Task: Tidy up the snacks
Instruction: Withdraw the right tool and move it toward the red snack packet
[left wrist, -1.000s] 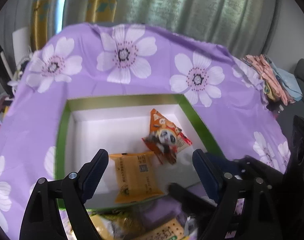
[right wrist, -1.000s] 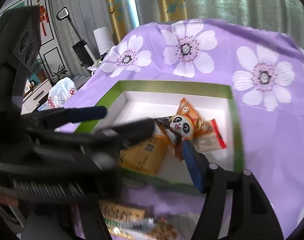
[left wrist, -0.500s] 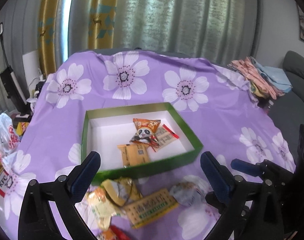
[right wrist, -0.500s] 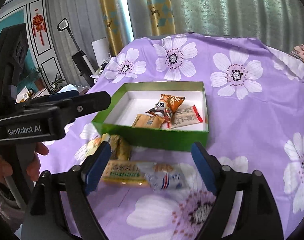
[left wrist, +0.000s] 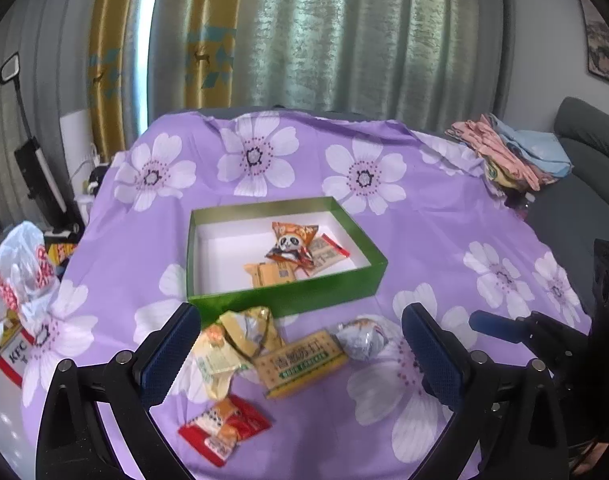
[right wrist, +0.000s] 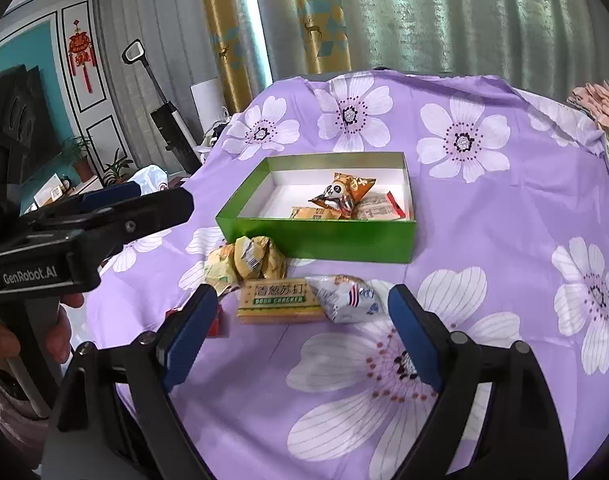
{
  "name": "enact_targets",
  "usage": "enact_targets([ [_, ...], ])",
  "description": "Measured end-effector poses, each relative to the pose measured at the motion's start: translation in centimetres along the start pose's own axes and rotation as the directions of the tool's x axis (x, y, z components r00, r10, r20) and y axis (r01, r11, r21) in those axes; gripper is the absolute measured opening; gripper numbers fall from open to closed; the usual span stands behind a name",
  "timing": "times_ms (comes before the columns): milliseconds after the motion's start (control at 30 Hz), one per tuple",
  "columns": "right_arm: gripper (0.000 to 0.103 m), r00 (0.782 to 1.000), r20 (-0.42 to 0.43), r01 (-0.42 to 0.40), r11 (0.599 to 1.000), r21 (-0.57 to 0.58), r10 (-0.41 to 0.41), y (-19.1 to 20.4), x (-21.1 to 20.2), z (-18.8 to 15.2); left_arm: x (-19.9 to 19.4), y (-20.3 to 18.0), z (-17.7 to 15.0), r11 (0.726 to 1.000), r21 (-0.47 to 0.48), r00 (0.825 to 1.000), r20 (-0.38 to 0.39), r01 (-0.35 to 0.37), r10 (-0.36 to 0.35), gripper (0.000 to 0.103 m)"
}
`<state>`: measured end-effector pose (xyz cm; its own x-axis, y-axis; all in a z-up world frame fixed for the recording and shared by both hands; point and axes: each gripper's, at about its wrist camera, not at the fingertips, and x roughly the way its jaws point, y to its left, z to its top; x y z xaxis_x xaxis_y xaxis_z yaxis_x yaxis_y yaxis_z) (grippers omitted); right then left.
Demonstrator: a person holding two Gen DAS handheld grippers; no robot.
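Both tongs are empty right now: left tongs [left wrist: 300, 350] spread wide, right tongs [right wrist: 302, 336] just been opening, nothing between them. Green box [right wrist: 316, 236] mid-worktop already holds three packs. The loose snacks lie near the front edge: cracker pack [right wrist: 278, 300] looks light and stiff, so I'd pinch across its short sides. The foil bag [right wrist: 346, 296] touching it is crinkly and slippery, so I'd grab the middle.

Both wrist views look forward and down across the table from its near edge. The green box [left wrist: 284, 292] [right wrist: 316, 236] sits mid-frame in each.
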<state>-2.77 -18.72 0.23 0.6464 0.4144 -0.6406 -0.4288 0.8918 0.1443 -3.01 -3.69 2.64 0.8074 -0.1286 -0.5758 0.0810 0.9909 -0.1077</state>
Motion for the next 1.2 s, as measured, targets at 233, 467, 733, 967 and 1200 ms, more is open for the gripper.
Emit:
enact_targets([
  [233,0.088,1.0,-0.002,-0.006,1.0,-0.017,0.006,1.2,-0.9,-0.9,-1.0,2.0,-1.7,0.998,-0.069,1.0,-0.027,0.0,-0.002,0.1],
  [467,0.088,0.999,-0.026,-0.04,0.999,-0.03,0.04,2.4,-0.6,-1.9,-1.3,6.9,-4.3,0.982,-0.182,0.996,-0.088,-0.052,0.036,0.1],
  [733,0.088,0.987,-0.117,-0.112,0.992,-0.053,0.106,4.7,2.7,-4.1,0.2,11.6,-8.8,0.937,-0.346,0.98,-0.198,-0.042,-0.029,0.1],
  [967,0.088,0.967,-0.192,-0.186,0.978,-0.09,0.166,7.1,6.6,-5.5,1.7,12.4,-10.5,0.919,-0.393,0.967,-0.241,-0.017,-0.085,0.1],
  [1200,0.078,0.942,-0.251,-0.251,0.965,-0.081,0.224,7.8,10.8,-5.2,3.5,12.7,-11.4,0.889,-0.458,0.953,-0.272,-0.004,-0.136,0.099],
])
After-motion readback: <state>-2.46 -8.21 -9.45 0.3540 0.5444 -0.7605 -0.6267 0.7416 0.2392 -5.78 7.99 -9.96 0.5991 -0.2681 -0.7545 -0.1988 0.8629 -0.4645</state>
